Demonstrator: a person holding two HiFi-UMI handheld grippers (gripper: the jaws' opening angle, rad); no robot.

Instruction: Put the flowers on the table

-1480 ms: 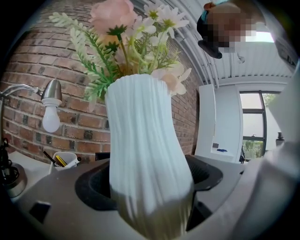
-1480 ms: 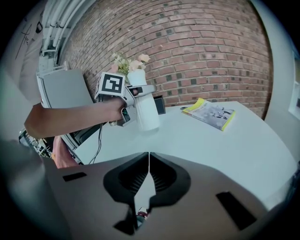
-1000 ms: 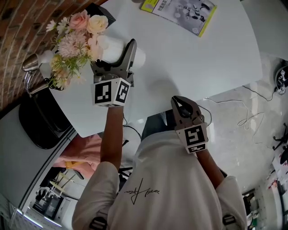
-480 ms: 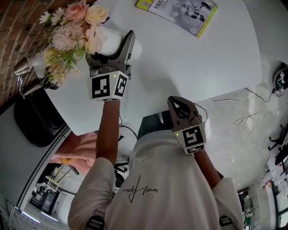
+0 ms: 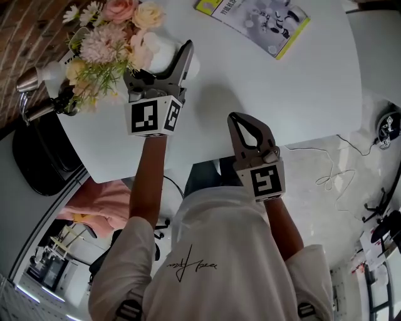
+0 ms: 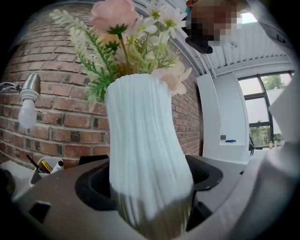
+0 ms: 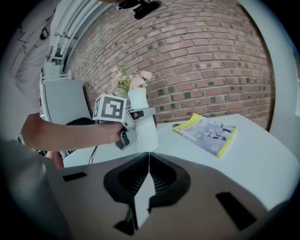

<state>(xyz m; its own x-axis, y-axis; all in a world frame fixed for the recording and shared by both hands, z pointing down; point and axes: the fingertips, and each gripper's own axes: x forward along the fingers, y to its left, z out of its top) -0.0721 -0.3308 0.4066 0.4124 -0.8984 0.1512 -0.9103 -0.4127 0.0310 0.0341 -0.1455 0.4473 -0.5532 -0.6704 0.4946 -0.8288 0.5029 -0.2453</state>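
Observation:
A white ribbed vase [image 5: 164, 55] of pink and cream flowers [image 5: 113, 39] stands upright at the far left of the white table [image 5: 269, 94]. My left gripper [image 5: 165, 63] is shut on the vase's lower body [image 6: 145, 154], jaws wide around it. From the right gripper view the vase [image 7: 143, 126] has its base at or just above the tabletop; I cannot tell which. My right gripper [image 5: 243, 120] is shut and empty at the table's near edge, its tips [image 7: 149, 153] pointing toward the vase.
A yellow-edged booklet [image 5: 254, 15] lies at the table's far side. A metal lamp [image 5: 34, 80] and a pen cup [image 6: 44, 166] stand by the brick wall at left. A black seat [image 5: 37, 157] sits below the table's left edge. Cables run over the floor [image 5: 338, 175].
My right gripper has moved forward to the table's near edge. My left gripper has kept its hold on the vase and barely shifted.

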